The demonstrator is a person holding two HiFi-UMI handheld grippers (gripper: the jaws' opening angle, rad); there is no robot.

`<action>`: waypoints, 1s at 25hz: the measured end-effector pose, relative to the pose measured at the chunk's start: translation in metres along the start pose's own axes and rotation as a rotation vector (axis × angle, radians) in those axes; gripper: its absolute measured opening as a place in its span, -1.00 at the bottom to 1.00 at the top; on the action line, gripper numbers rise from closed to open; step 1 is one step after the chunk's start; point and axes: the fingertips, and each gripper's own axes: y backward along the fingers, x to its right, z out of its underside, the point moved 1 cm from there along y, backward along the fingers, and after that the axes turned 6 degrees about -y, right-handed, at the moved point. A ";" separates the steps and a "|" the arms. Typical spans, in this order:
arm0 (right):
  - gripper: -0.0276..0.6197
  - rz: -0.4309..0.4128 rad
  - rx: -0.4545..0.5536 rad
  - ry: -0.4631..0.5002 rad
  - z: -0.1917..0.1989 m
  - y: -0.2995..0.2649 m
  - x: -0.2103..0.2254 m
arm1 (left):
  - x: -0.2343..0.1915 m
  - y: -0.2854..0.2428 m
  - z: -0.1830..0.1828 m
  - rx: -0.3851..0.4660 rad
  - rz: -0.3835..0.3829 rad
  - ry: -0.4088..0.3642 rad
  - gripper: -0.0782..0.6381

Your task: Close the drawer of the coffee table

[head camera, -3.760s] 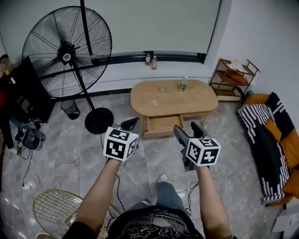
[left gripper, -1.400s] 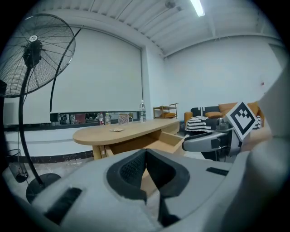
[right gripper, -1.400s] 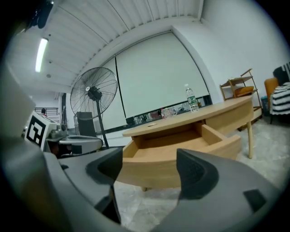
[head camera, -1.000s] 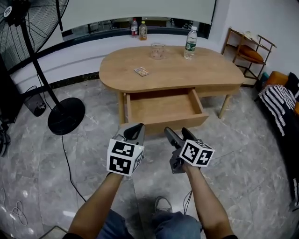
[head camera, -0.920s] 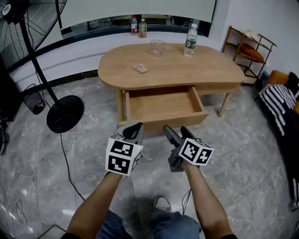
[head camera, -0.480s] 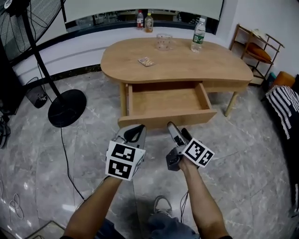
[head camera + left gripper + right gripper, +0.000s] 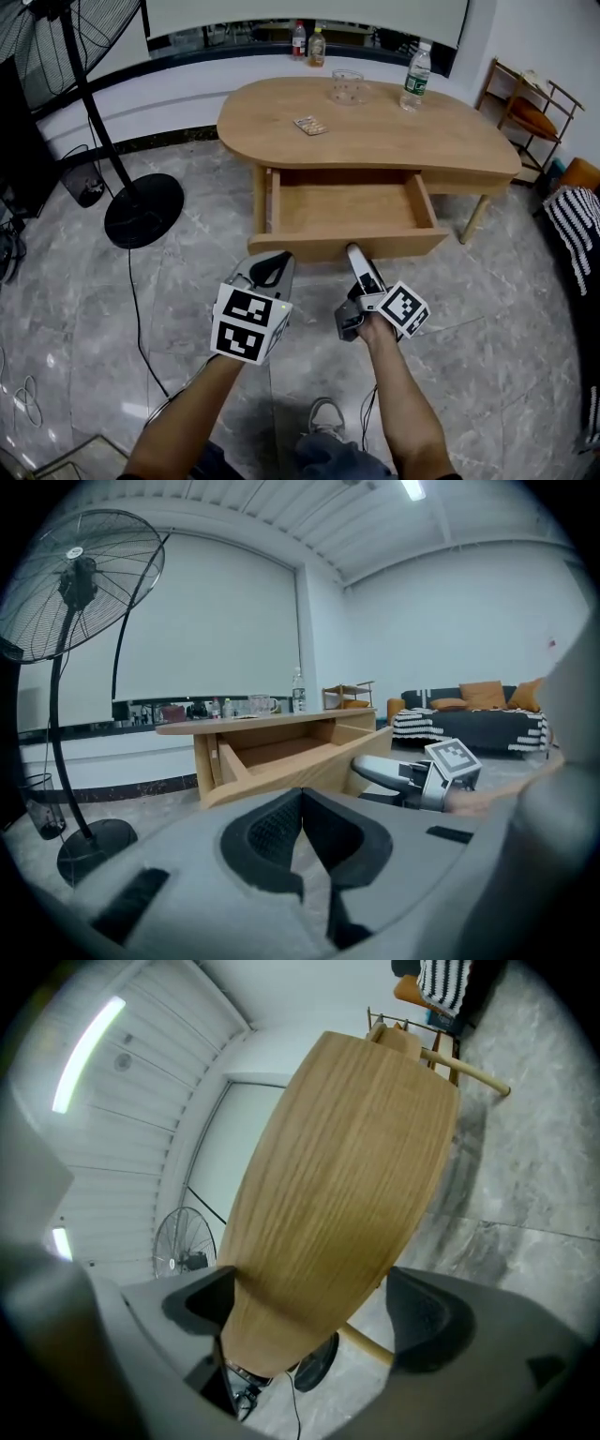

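While one drawer [image 7: 352, 208] stands open, the left hand-held gripper [image 7: 272, 268] is seen clenched, empty; the right hand-held gripper [image 7: 357, 259], rolled sideways, is opening, the drawer's front between its jaws.

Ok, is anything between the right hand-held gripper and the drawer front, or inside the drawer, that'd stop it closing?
Nothing visible does. The right hand-held gripper, its jaws opening with nothing held between them, is close up to the drawer front with no object in the gap. The drawer looks bare inside.
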 end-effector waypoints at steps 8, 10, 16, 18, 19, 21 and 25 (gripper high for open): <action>0.56 0.058 -0.036 -0.018 -0.001 -0.001 -0.005 | -0.002 0.001 -0.004 0.000 -0.008 -0.011 -0.76; 0.56 0.070 -0.025 -0.020 -0.004 -0.001 -0.010 | -0.003 0.002 -0.008 0.012 -0.011 -0.007 -0.76; 0.56 0.122 -0.014 -0.034 -0.010 -0.005 -0.019 | -0.005 0.000 -0.014 0.027 -0.013 0.000 -0.76; 0.55 0.128 -0.028 -0.040 -0.009 -0.006 -0.019 | -0.006 -0.001 -0.015 0.031 -0.014 0.007 -0.76; 0.56 0.130 -0.033 -0.043 -0.008 -0.006 -0.019 | -0.005 -0.002 -0.016 0.033 -0.013 0.009 -0.76; 0.56 0.133 -0.035 -0.045 -0.009 -0.005 -0.019 | -0.003 -0.002 -0.018 0.037 -0.007 0.009 -0.76; 0.56 0.137 -0.029 -0.049 -0.010 -0.005 -0.019 | -0.002 -0.004 -0.020 0.030 0.011 0.015 -0.76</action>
